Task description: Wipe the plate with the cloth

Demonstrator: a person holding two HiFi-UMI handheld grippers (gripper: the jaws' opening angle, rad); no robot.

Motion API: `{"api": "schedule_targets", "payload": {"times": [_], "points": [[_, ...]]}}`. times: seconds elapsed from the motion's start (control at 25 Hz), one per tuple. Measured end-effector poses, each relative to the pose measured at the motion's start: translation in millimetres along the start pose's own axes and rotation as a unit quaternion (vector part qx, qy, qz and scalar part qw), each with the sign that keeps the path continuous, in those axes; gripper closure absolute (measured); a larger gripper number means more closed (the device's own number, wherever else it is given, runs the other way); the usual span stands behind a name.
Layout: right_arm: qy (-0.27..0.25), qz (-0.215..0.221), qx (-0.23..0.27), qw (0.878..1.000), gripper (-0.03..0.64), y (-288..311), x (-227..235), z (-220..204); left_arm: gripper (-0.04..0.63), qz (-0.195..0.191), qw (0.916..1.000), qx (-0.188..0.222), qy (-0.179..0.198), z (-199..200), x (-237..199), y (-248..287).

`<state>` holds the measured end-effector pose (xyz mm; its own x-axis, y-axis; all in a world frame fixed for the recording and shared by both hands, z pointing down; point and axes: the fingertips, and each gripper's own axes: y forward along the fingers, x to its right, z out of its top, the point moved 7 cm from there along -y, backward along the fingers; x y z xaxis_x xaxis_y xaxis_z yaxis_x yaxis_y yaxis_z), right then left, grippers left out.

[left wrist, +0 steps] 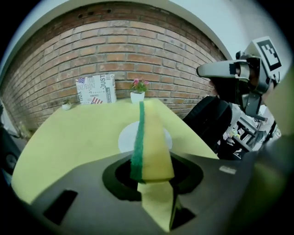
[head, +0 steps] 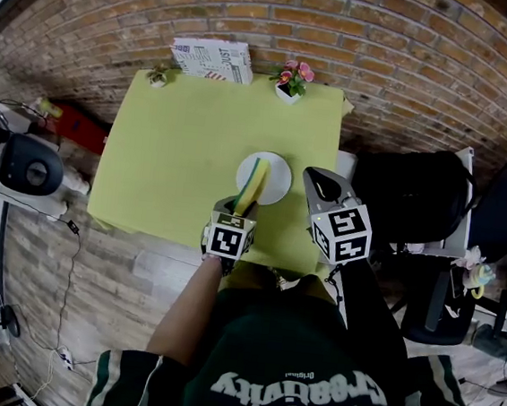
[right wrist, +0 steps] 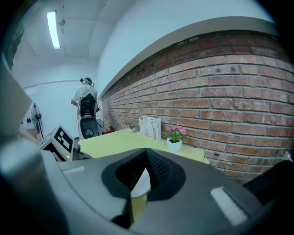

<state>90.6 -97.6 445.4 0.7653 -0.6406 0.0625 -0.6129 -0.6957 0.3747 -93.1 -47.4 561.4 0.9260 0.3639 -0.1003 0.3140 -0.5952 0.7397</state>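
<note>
A white plate (head: 272, 178) lies near the front right of the yellow-green table (head: 178, 145). My left gripper (head: 239, 209) is shut on a yellow sponge with a green scouring side (head: 254, 183). The sponge stands on edge, and its far end reaches over the plate's left part. In the left gripper view the sponge (left wrist: 149, 147) sticks out from the left gripper (left wrist: 149, 176) toward the plate (left wrist: 125, 140). My right gripper (head: 316, 177) hangs just right of the plate, shut and empty. The right gripper (right wrist: 146, 153) shows a sliver of plate (right wrist: 142, 181) below its meeting tips.
At the table's far edge stand a printed box (head: 213, 59), a small pot of pink flowers (head: 291, 78) and a tiny plant (head: 159, 76). A brick wall runs behind. A black chair with a bag (head: 412, 192) is to the right, and a dark scooter (head: 23, 164) to the left.
</note>
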Motion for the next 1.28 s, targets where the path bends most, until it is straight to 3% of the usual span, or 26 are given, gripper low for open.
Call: {"api": "schedule_targets", "payload": {"times": [0.16, 0.32, 0.44, 0.64, 0.8, 1.04, 1.28], "points": [[0.003, -0.009, 0.000, 1.000, 0.603, -4.0, 6.3, 0.5, 0.465, -0.019, 0.9995, 0.002, 0.026, 16.9, 16.6, 18.2], [0.006, -0.018, -0.001, 1.000, 0.603, -7.5, 14.6, -0.5, 0.464, -0.039, 0.9978, -0.023, 0.049, 11.8, 27.8, 35.4], [0.008, -0.027, 0.000, 1.000, 0.603, -11.1, 21.9, -1.3, 0.463, -0.045, 0.9968, -0.040, 0.052, 4.9, 30.9, 41.9], [0.009, -0.031, 0.000, 0.999, 0.603, -11.6, 24.0, 0.1, 0.463, -0.037, 0.9975, -0.036, 0.049, 1.9, 22.0, 42.0], [0.006, -0.027, 0.000, 1.000, 0.603, -10.6, 22.1, 1.1, 0.464, -0.016, 0.9985, -0.039, 0.035, -4.4, 5.1, 38.0], [0.003, -0.015, 0.000, 1.000, 0.603, -2.8, 13.8, 3.0, 0.464, 0.033, 0.9982, -0.047, -0.019, -14.3, -32.8, 17.7], [-0.007, -0.015, 0.010, 1.000, 0.603, 0.7, 5.5, 7.7, 0.465, 0.053, 0.9978, -0.017, -0.035, -3.3, -45.6, -0.9]]}}
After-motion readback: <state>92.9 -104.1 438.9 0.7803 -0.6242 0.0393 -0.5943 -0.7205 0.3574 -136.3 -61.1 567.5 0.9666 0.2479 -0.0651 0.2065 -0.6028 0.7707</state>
